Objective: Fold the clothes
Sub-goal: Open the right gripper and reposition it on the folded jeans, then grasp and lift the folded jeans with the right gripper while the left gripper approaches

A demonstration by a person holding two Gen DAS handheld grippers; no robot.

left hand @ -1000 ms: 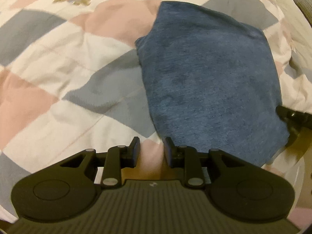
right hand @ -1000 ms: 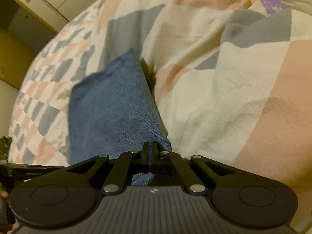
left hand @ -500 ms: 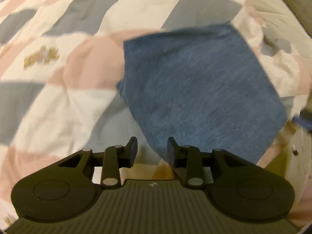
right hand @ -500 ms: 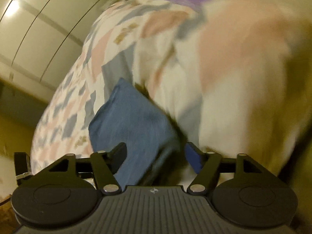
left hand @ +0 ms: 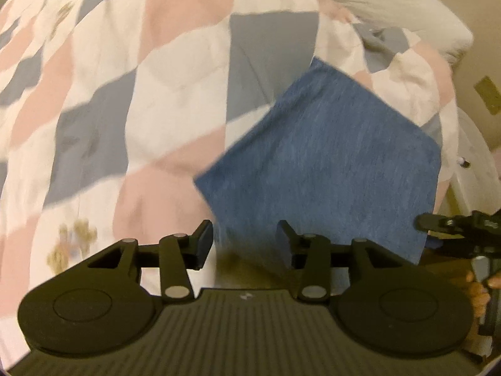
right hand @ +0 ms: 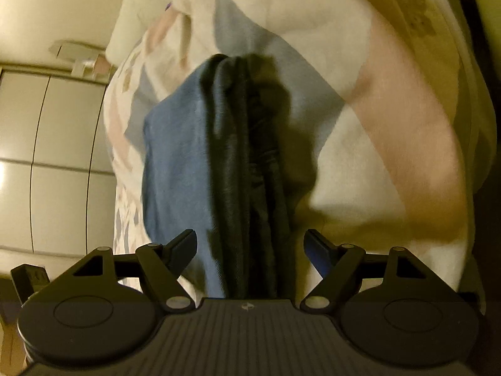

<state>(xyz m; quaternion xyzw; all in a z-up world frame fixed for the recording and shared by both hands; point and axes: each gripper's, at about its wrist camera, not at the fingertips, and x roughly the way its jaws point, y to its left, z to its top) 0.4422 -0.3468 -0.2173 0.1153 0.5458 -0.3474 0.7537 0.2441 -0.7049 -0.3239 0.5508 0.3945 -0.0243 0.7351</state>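
Note:
A blue garment (left hand: 328, 169) lies folded into a flat square on the patchwork quilt (left hand: 175, 100), near the bed's edge. My left gripper (left hand: 244, 244) stands open just short of the garment's near corner, with nothing between its fingers. Off the garment's right corner the right gripper (left hand: 451, 235) shows at the view's edge. In the right wrist view the blue garment (right hand: 175, 169) is seen edge-on, its stacked folded layers dark in shadow. My right gripper (right hand: 250, 247) is open there, its fingers wide on either side of that folded edge and apart from it.
The quilt (right hand: 391, 100) bulges up to the right of the garment in the right wrist view. Pale cabinet doors (right hand: 53, 156) stand beyond the bed. A person's fingers (left hand: 479, 288) hold the right gripper. A white round object (left hand: 476, 169) sits beside the bed.
The right gripper, shut on the garment's corner a second ago, has opened and let it go, then dropped lower. The left gripper pulled back and swung left, opening wider.

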